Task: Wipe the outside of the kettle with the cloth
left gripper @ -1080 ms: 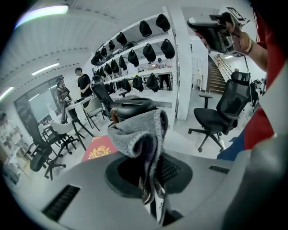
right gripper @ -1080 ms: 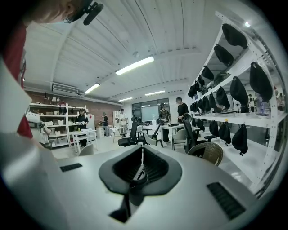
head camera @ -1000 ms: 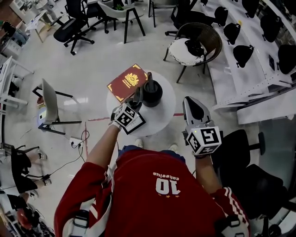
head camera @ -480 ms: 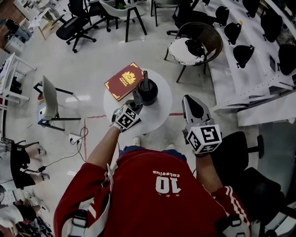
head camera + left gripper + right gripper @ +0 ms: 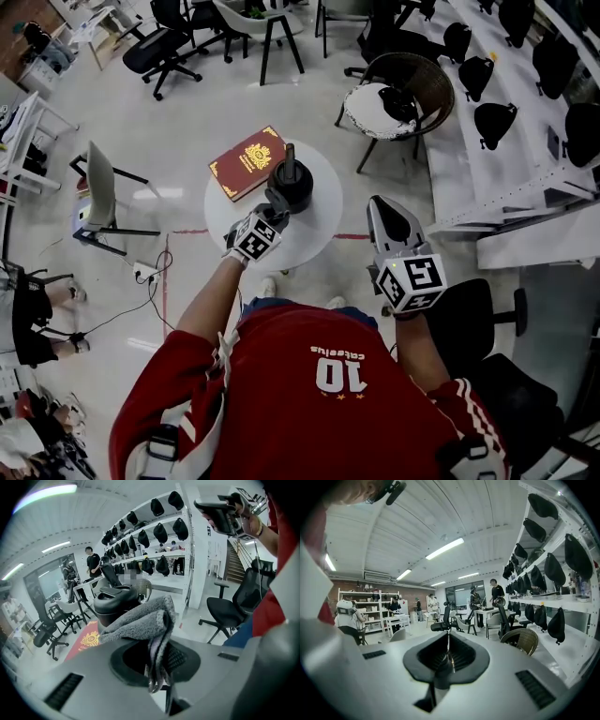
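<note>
Left gripper (image 5: 274,204) pinches the grey cloth (image 5: 140,620), a folded wad bunched over the jaws, close by the black kettle (image 5: 289,182). I can't tell whether they touch. The kettle stands on the round white table (image 5: 319,234) beside a red book (image 5: 246,162) — dark, matte, squat, a handle rising above its lid. Wiping looks about to begin; next I need to press the cloth onto its side and sweep round. Right gripper (image 5: 394,223) hangs off the table's edge, jaws pressed together, empty.

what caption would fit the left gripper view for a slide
Left gripper shut on a folded grey cloth, held in front of the black kettle, with a red book beside it.
</note>
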Demonstrator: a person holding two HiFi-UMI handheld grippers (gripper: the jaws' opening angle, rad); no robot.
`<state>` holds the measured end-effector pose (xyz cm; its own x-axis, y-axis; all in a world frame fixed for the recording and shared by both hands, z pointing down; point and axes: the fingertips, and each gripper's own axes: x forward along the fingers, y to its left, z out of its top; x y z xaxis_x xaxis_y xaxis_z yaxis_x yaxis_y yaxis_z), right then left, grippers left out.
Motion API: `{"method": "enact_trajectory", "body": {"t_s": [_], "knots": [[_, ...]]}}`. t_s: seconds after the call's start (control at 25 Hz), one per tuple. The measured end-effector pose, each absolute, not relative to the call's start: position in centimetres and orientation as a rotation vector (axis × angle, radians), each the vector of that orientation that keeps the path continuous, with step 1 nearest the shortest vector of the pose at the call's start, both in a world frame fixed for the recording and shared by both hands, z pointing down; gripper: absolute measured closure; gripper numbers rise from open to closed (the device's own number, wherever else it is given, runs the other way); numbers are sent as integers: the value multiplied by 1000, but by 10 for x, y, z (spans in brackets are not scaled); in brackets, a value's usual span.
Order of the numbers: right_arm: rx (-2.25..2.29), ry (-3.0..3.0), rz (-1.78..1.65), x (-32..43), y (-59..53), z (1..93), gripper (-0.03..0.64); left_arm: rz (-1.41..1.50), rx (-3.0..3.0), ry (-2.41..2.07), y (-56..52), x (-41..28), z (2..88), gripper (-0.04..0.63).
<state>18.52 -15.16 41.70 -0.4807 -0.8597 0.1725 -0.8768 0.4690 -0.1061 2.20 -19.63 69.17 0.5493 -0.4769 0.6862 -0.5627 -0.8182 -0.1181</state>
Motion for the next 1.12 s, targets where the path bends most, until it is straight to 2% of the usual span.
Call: {"method": "enact_trajectory", "body": {"t_s": [1.12], "knots": [[1671, -2561, 310, 251, -140, 428, 597, 1117, 2772, -758, -209, 119, 687, 549]]}}
